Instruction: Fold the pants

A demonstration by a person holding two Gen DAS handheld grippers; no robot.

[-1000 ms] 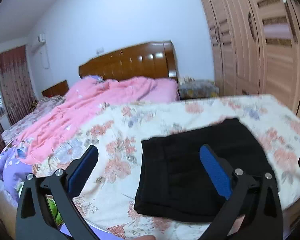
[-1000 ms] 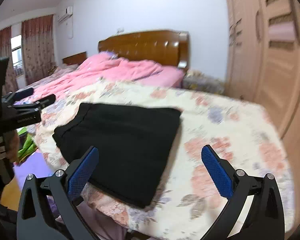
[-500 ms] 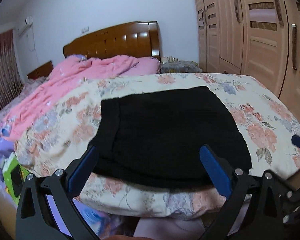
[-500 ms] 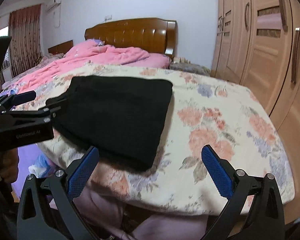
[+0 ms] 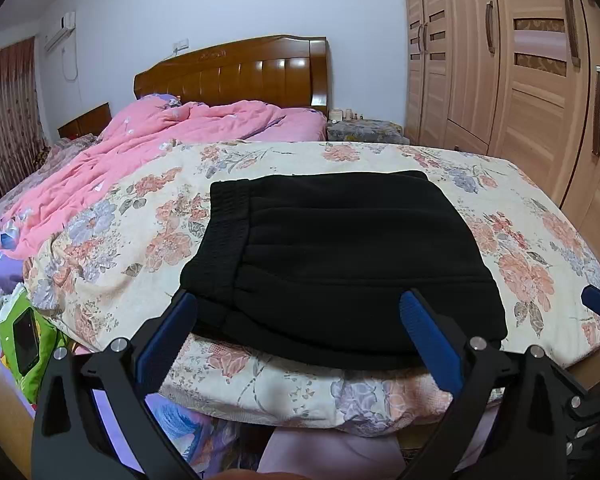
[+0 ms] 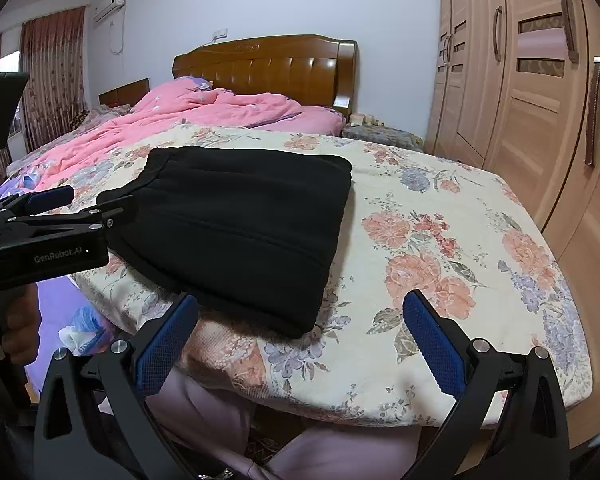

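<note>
The black pants lie folded into a compact rectangle on the floral bedspread, waistband to the left, near the bed's front edge. They also show in the right wrist view. My left gripper is open and empty, held just in front of the pants' near edge. It also shows from the side in the right wrist view, at the pants' left end. My right gripper is open and empty, in front of the pants' right corner and the bare bedspread.
A pink quilt is heaped toward the wooden headboard. Wooden wardrobes stand along the right side. A nightstand sits by the headboard. Green and purple items lie on the floor at left. The person's legs are below the bed edge.
Both grippers have drawn back and lowered toward the bed's front edge, and the left one has swung right to face the pants. The pants have not moved. Both stay open.
</note>
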